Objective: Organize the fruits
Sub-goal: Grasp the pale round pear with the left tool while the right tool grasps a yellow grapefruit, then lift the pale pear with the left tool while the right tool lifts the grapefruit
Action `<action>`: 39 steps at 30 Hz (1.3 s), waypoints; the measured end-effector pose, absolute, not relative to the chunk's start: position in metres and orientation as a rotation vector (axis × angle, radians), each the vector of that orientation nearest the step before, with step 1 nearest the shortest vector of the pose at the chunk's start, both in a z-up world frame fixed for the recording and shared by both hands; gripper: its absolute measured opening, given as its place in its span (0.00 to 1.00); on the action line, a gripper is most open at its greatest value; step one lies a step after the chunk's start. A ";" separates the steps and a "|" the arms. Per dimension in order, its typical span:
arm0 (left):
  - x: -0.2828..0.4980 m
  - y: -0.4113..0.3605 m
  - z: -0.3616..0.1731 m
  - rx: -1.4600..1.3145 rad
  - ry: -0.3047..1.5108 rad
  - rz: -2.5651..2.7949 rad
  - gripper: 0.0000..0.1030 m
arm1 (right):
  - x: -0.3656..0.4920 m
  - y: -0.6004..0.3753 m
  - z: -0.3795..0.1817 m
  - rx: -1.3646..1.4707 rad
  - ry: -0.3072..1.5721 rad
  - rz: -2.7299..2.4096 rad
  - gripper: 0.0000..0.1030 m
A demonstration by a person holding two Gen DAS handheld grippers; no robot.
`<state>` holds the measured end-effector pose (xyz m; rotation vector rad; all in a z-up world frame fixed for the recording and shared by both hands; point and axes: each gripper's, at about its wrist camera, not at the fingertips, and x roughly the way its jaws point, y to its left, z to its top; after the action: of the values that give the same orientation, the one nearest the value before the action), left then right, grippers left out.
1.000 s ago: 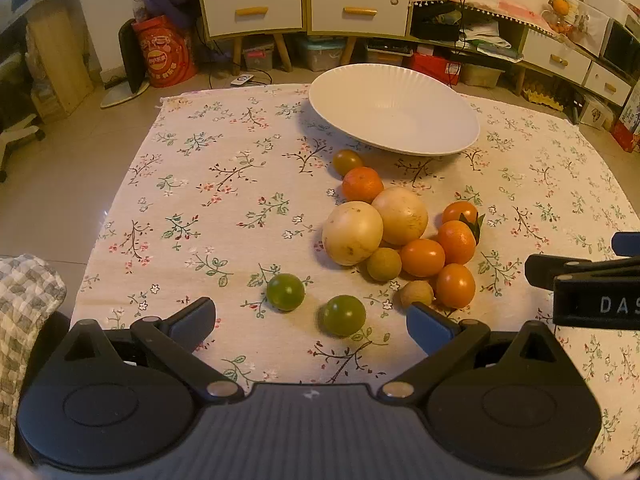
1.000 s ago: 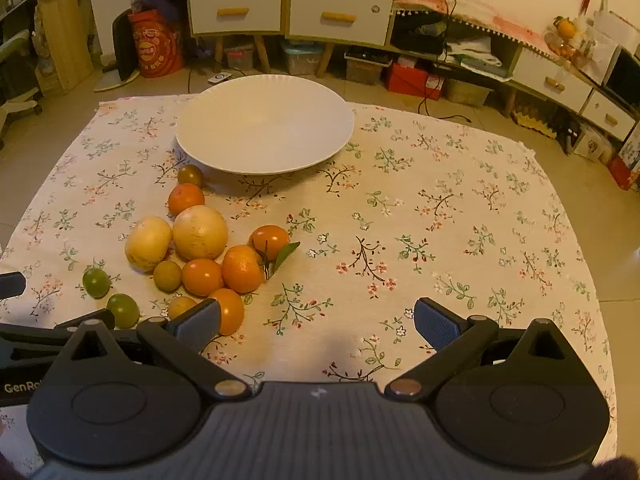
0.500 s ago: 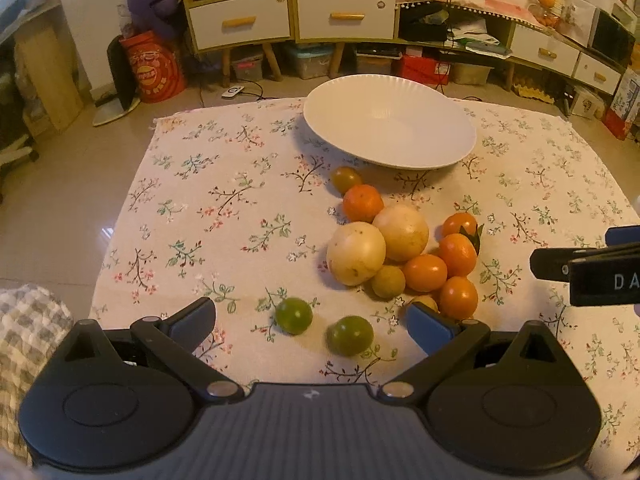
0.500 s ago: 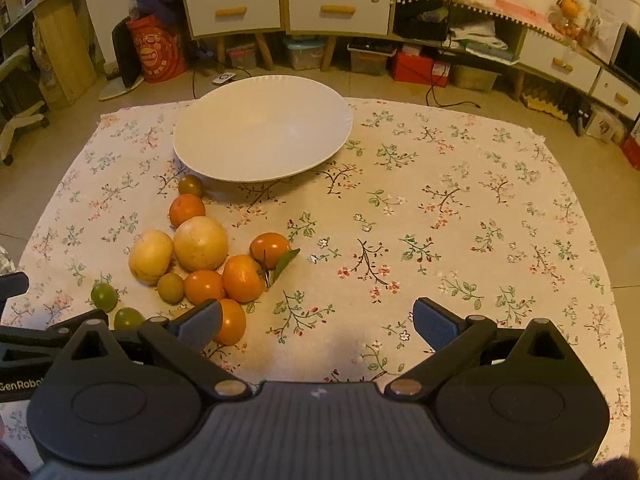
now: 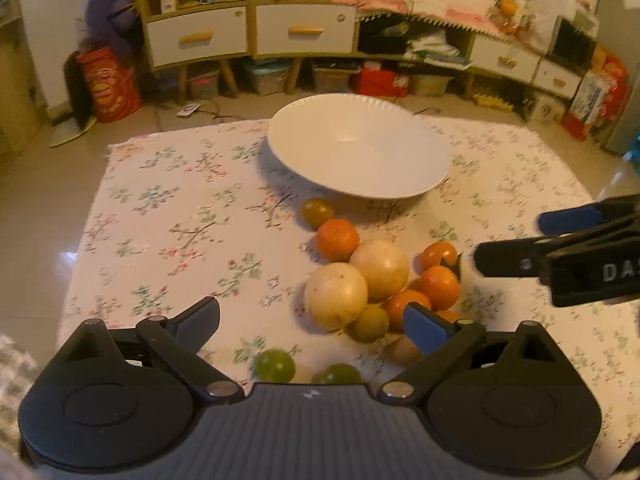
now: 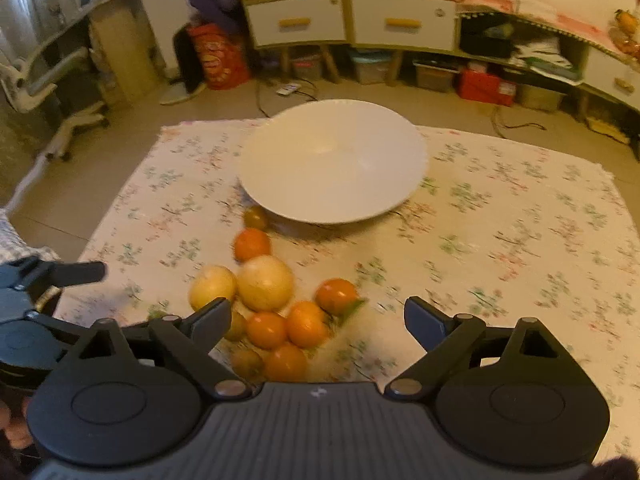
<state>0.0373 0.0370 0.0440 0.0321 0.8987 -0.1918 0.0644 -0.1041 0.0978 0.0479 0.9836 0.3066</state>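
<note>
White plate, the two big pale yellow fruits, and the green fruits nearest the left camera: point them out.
white plate (image 5: 400,184): left wrist view, near rim.
pale yellow fruits (image 5: 335,295): left wrist view, nearer fruit's middle.
green fruits (image 5: 275,365): left wrist view, left fruit's top.

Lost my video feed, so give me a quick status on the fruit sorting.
Left gripper open, empty; right gripper open, empty, jaws just narrowing. Fruit pile on cloth, white plate bare. Nothing blocking.
</note>
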 end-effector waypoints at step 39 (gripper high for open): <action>0.072 0.073 0.012 -0.254 0.950 -0.086 0.33 | 0.099 -0.107 0.052 0.199 1.012 0.394 0.68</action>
<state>0.0722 0.0729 0.0119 -0.2538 0.9500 -0.0857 0.0992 -0.1068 0.0524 0.1995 1.0120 0.3943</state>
